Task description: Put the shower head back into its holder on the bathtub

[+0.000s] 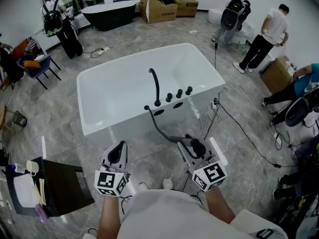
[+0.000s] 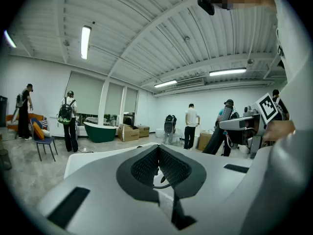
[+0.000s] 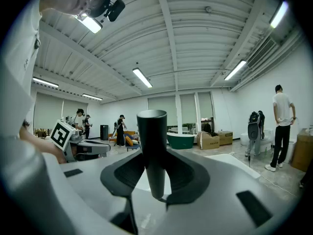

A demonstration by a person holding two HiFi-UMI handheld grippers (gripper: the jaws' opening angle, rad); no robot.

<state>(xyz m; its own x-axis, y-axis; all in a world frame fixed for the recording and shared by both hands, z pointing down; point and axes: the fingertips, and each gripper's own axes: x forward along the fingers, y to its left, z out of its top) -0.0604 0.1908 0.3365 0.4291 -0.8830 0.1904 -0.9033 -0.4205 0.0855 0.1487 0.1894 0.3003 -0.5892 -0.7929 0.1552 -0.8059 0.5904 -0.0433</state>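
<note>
The white bathtub (image 1: 99, 78) stands ahead of me on the grey floor. On its near rim are a black spout (image 1: 155, 86), three black knobs (image 1: 179, 94) and two dark oval openings (image 1: 158, 112). A black hose (image 1: 158, 128) runs from the rim down to the black shower head (image 1: 196, 146). My right gripper (image 1: 192, 144) is shut on the shower head, in front of the tub's near side. In the right gripper view the shower head (image 3: 152, 146) stands upright between the pads of the right gripper (image 3: 155, 173). My left gripper (image 1: 118, 151) (image 2: 158, 168) is shut and holds nothing, to the left of the right one.
Cables (image 1: 239, 128) trail over the floor right of the tub. A dark stand (image 1: 62, 185) with papers sits at my near left. Further back are a dark bathtub (image 1: 109, 14), cardboard boxes (image 1: 159, 9), a chair (image 1: 37, 66) and several people.
</note>
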